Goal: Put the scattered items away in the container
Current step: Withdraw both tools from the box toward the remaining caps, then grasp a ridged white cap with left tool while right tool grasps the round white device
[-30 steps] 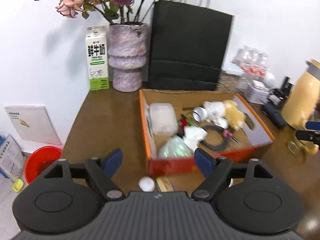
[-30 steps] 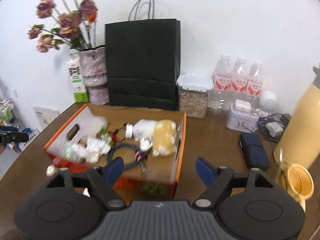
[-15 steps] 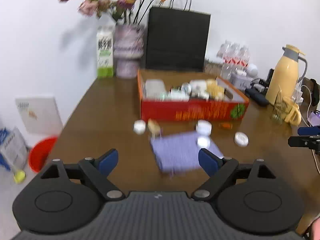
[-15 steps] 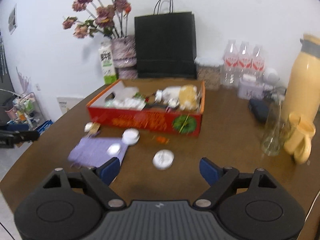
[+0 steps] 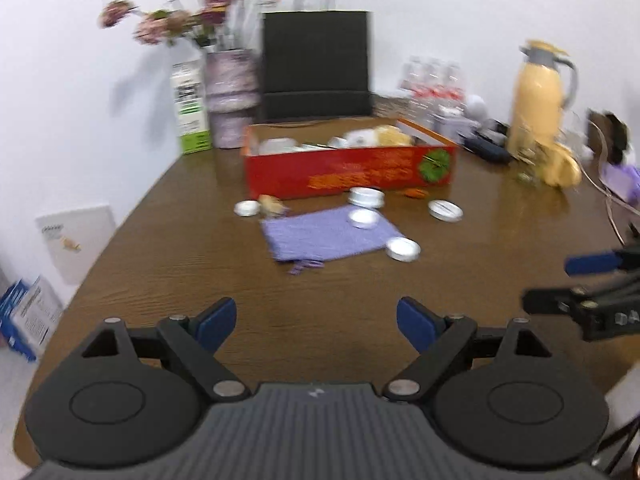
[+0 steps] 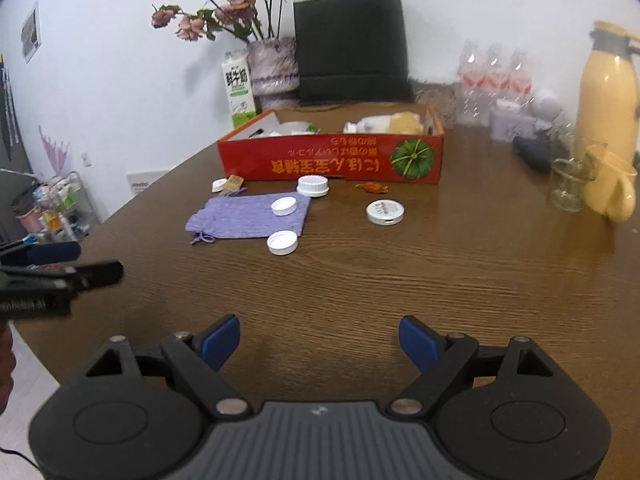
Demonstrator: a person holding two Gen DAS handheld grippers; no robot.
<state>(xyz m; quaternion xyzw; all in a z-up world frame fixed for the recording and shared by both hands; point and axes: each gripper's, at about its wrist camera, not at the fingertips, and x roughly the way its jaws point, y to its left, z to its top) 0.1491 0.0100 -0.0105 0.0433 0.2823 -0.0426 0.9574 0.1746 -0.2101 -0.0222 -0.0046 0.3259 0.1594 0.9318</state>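
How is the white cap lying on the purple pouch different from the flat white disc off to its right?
The cap on the pouch lies open side up, a hollow cup; the flat disc is solid-topped with dark print. The cap rests on the purple pouch; the disc lies on bare table. The disc looks wider. Both are round and white.

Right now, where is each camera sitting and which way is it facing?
Left wrist: on the left hand-held gripper, facing across the table toward the red box; its own open fingers show below, the right hand-held gripper at the right edge.
Right wrist: on the right hand-held gripper, facing the same box; its own open fingers show below, the left hand-held gripper at the left edge.
Shared: box, purple pouch, white caps, black bag, vase, yellow jug.
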